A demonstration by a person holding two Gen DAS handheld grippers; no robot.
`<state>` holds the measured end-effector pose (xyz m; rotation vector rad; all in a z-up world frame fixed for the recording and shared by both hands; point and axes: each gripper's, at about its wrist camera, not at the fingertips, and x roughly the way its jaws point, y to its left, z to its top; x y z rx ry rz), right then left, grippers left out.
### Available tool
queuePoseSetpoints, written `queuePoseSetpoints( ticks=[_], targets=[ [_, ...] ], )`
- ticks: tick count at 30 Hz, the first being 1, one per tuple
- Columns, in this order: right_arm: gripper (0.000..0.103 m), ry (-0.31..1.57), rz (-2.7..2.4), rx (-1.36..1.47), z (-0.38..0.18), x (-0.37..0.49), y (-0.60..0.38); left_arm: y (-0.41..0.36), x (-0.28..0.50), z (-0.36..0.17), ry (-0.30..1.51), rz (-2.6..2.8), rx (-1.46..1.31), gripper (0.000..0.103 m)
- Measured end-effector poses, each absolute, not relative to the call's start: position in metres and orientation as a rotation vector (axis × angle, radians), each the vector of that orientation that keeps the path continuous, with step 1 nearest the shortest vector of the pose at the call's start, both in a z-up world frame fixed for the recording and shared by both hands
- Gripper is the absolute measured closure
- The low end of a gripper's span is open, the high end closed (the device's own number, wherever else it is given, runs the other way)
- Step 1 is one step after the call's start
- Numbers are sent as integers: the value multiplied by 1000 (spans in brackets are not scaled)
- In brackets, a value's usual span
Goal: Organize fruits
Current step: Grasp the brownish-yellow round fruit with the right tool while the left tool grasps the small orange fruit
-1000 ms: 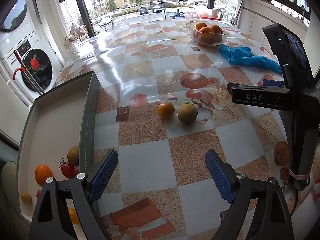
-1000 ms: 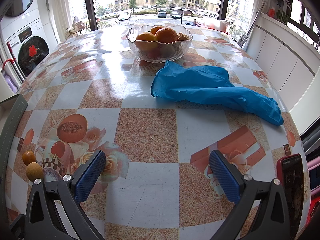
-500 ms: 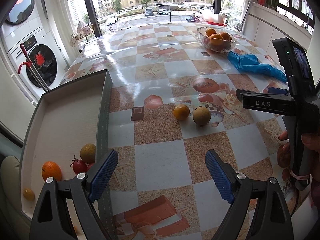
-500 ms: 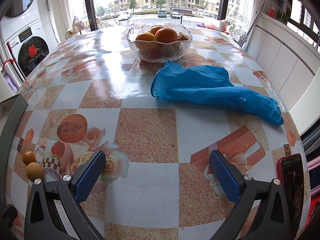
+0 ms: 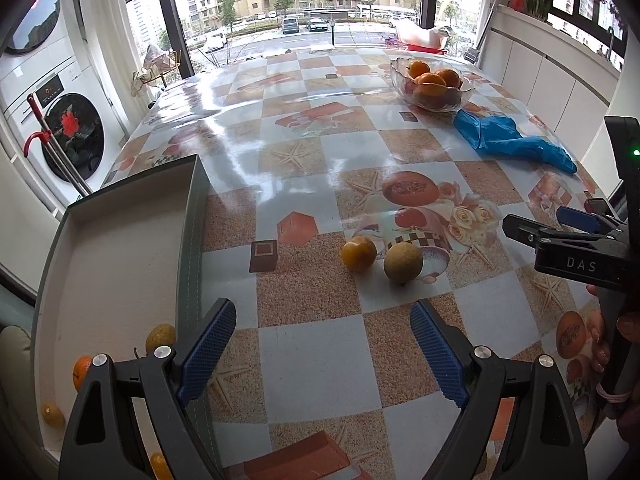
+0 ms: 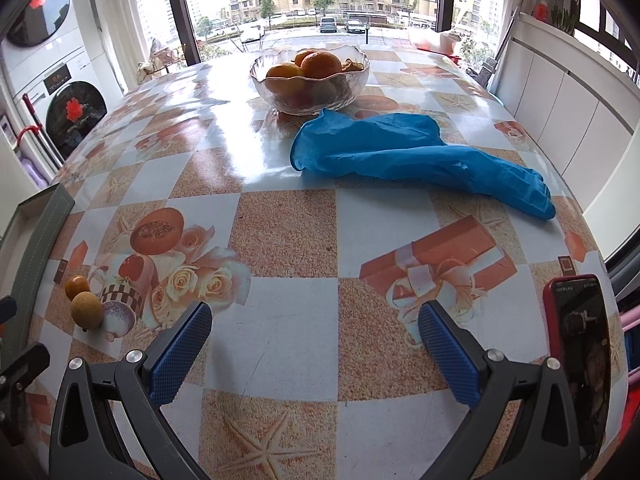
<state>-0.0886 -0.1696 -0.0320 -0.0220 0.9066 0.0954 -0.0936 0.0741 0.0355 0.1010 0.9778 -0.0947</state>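
Note:
Two loose fruits lie side by side on the patterned table: a small orange one (image 5: 358,253) (image 6: 77,287) and a dull yellow-green one (image 5: 403,262) (image 6: 86,309). My left gripper (image 5: 322,350) hovers open just short of them, nothing between its blue pads. A grey tray (image 5: 191,240) at the left holds several small fruits (image 5: 159,337) in its near corner. My right gripper (image 6: 316,354) is open over bare table, the two fruits far to its left. The right gripper's body (image 5: 576,252) shows at the right edge of the left wrist view, held by a hand (image 5: 628,326).
A glass bowl (image 6: 310,80) (image 5: 432,84) of oranges stands at the far side, with a blue rubber glove (image 6: 408,156) (image 5: 512,142) in front of it. A red-cased phone (image 6: 582,356) lies at the right table edge. A washing machine (image 5: 68,136) stands beyond the left edge.
The left wrist view has drawn back and to the right, so the two fruits sit farther off and more of the tray shows. The right view shifted slightly toward the bowl. Both grippers stayed open.

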Motion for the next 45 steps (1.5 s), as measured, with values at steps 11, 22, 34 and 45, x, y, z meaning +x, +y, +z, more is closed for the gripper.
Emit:
queuePoseSetpoints(
  ticks=[11, 22, 34, 45],
  targets=[
    [2, 846, 444, -207, -22, -128, -106, 88, -75, 49, 946, -90, 90, 13],
    [73, 891, 529, -288, -44, -106, -26, 122, -84, 65, 919, -13, 47, 13],
    [73, 927, 395, -118, -32, -119, -118, 64, -56, 26, 1001, -115, 122, 13],
    [73, 926, 394, -55, -27, -134, -130, 58, -50, 17, 1046, -156, 55, 78]
  ],
)
